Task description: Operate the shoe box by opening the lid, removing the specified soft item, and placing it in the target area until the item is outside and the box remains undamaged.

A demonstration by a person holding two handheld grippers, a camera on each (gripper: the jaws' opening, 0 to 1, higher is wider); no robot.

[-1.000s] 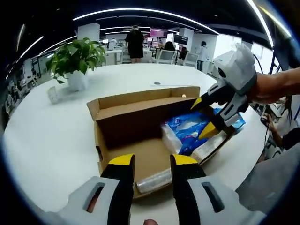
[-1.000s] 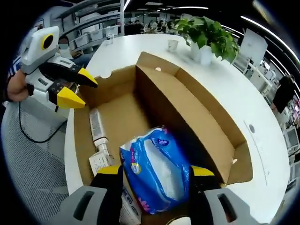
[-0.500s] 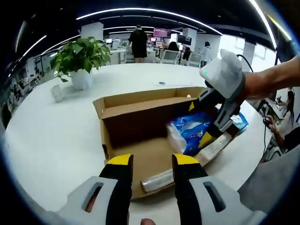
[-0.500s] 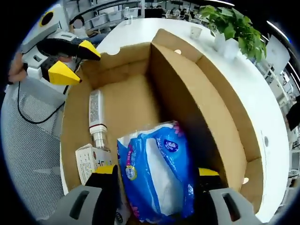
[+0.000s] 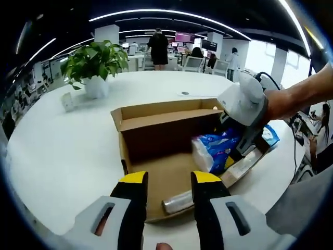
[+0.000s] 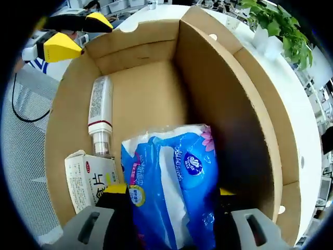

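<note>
Blue tissue pack inside the open box

The cardboard box (image 5: 156, 133) sits open on the white surface (image 5: 57, 151), with a potted plant (image 5: 96, 62) behind it. The blue tissue pack (image 6: 171, 192) lies inside the box, next to a tube (image 6: 99, 117) and a small carton (image 6: 91, 182). The right gripper (image 6: 169, 194) reaches into the box with its jaws on both sides of the pack; I cannot tell if they squeeze it. The left gripper (image 5: 166, 179) hangs over the box's near edge, jaws apart, holding nothing.
</note>
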